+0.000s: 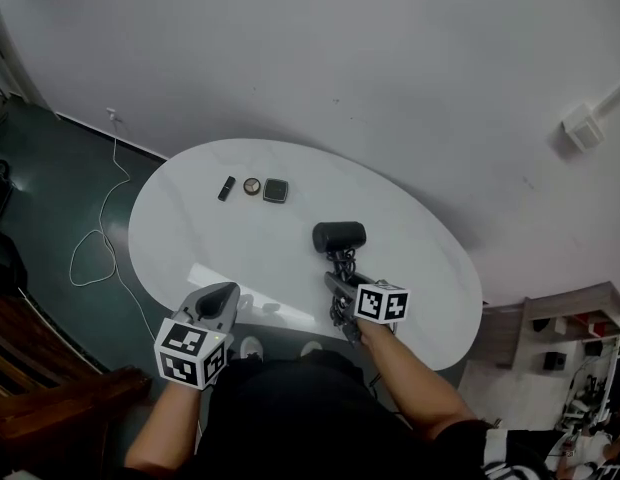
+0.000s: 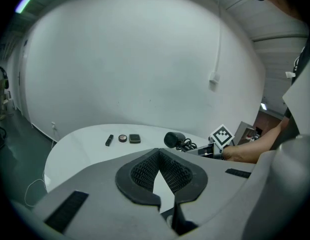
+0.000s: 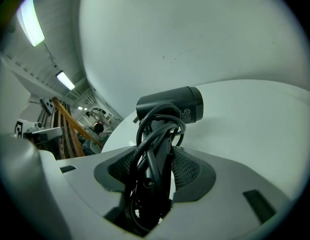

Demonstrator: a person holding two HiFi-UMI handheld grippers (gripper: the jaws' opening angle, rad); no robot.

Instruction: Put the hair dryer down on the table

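**Right claw grips the hair dryer over the table**

Its jaws are closed on the dryer's handle, and the black cord is wound around this handle (some loops sit between the pads). The dryer's head is over the near right part of the white oval table; whether it touches the top I cannot tell. The left claw is at the near edge, pads together at the tips, holding nothing. Further away on the table a black stick, a round disc and a dark square case lie in a row.
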